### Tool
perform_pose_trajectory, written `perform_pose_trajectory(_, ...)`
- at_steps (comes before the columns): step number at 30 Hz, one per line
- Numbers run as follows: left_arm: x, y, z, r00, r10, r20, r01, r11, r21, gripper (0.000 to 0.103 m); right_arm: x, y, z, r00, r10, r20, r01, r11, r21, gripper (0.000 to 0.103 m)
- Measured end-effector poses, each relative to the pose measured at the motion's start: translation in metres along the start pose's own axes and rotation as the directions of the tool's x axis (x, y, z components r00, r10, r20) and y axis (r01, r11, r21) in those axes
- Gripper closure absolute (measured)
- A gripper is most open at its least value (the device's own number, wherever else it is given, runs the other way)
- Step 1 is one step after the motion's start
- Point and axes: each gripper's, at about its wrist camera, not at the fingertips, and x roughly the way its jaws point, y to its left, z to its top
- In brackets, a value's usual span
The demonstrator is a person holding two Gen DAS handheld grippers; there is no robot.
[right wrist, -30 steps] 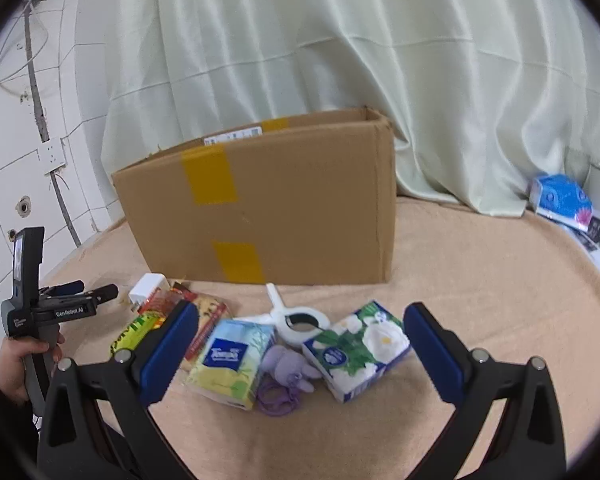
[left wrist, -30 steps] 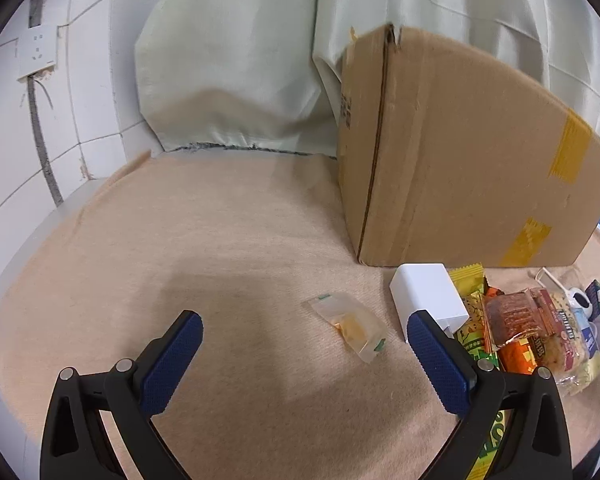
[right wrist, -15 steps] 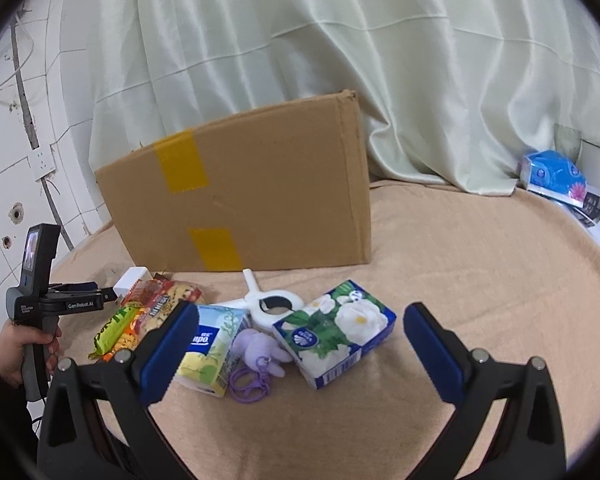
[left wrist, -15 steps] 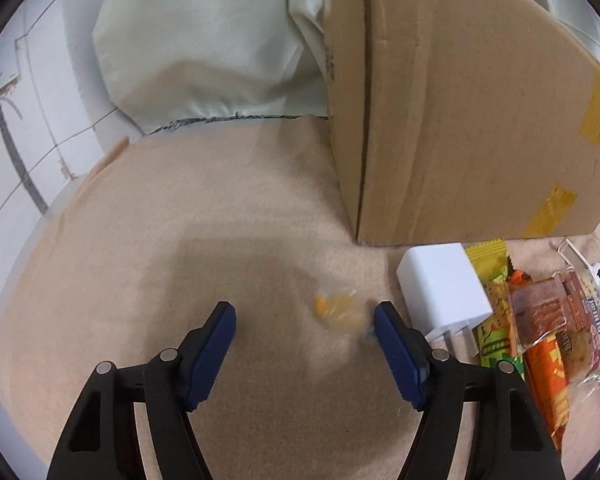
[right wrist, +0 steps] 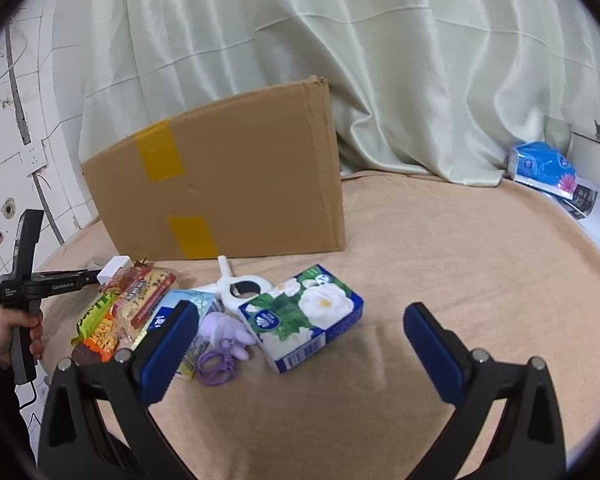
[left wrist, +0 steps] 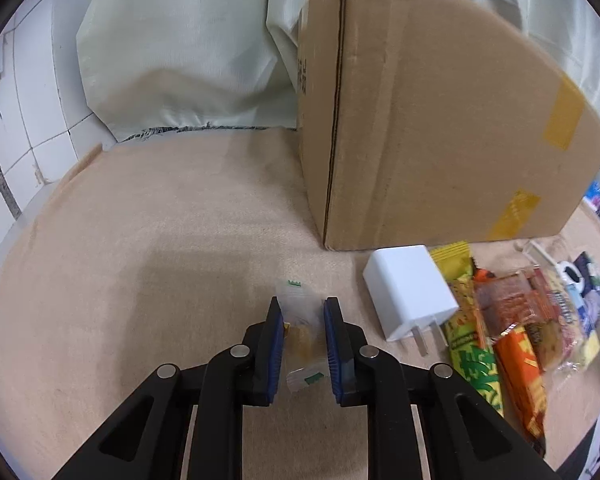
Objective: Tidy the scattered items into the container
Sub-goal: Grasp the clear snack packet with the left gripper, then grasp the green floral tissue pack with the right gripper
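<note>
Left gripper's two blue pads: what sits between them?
In the left wrist view, a small clear snack packet with yellowish contents lies between the left gripper's pads, which have closed on it.

We see a makeshift home-like room: tiled wall [right wrist: 4, 184], pale curtain [right wrist: 340, 40], beige-clothed table [right wrist: 440, 240].

Little can be read. The left gripper's [right wrist: 66, 285] black body carries small white lettering, seemingly "GenRobot.AI". The floral tissue box [right wrist: 302, 316] shows a barcode, digits illegible. Print on the carton's [left wrist: 305, 76] side and snack wrappers [right wrist: 142, 298] is blurred.
</note>
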Motion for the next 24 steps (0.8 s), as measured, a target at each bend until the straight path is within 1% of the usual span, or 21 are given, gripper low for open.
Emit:
perform_pose_trajectory(3,-0.003,0.001,0.000,1.000,-0.001,0.015,0.001,1.000,-0.007,0.083,0.001,-0.001,-0.001,1.000,0.001,-0.005,-0.001,1.000,-0.027,0.000)
perform_pose_trajectory(5,-0.004,0.003,-0.001,0.999,-0.023,0.024,0.023,1.000,-0.017,0.083,0.004,-0.004,-0.001,1.000,-0.005,-0.014,0.005,0.999,-0.042,0.000)
perform_pose_trajectory(8,0.003,0.001,-0.004,1.000,-0.027,0.004,0.027,0.999,-0.023,0.083,0.008,-0.007,-0.004,0.999,0.015,-0.047,-0.019,0.997,-0.069,0.000)
perform_pose_trajectory(10,0.001,0.002,-0.004,0.999,-0.031,0.014,0.031,0.999,-0.023,0.083,0.008,-0.006,-0.006,0.999,0.006,-0.051,-0.012,0.994,-0.109,0.000)
perform_pose_trajectory(12,0.002,0.002,-0.005,0.999,-0.033,0.008,0.034,0.999,-0.022,0.083,0.011,-0.005,-0.007,0.998,0.000,-0.064,-0.010,0.988,-0.153,0.000)
perform_pose_trajectory(14,0.001,0.001,-0.006,0.999,-0.034,0.011,0.034,0.999,-0.021,0.083,0.016,-0.003,-0.009,0.996,0.010,-0.090,-0.028,0.980,-0.199,0.000)
perform_pose_trajectory(15,0.001,0.000,-0.006,0.999,-0.033,0.014,0.034,0.999,-0.022,0.083,0.021,-0.002,-0.009,0.994,0.017,-0.110,-0.042,0.971,-0.233,0.000)
perform_pose_trajectory(17,0.000,0.001,-0.006,0.999,-0.034,0.014,0.035,0.999,-0.022,0.083,0.028,0.000,-0.008,0.991,0.005,-0.133,-0.043,0.957,-0.286,0.000)
perform_pose_trajectory(19,0.000,0.001,-0.007,0.999,-0.037,0.015,0.037,0.999,-0.026,0.083,0.036,0.004,-0.004,0.988,0.001,-0.157,-0.059,0.929,-0.364,0.000)
perform_pose_trajectory(20,-0.001,0.001,-0.007,0.999,-0.038,0.017,0.039,0.999,-0.026,0.083,0.040,0.006,-0.002,0.986,0.004,-0.165,-0.069,0.919,-0.388,0.000)
perform_pose_trajectory(22,0.000,0.000,-0.007,0.999,-0.038,0.017,0.039,0.999,-0.028,0.083,0.049,0.006,0.003,0.984,-0.027,-0.177,-0.052,0.904,-0.425,0.000)
perform_pose_trajectory(24,0.000,0.000,-0.006,0.999,-0.041,0.017,0.042,0.999,-0.030,0.083,0.056,0.005,0.006,0.981,-0.011,-0.192,-0.077,0.892,-0.444,0.000)
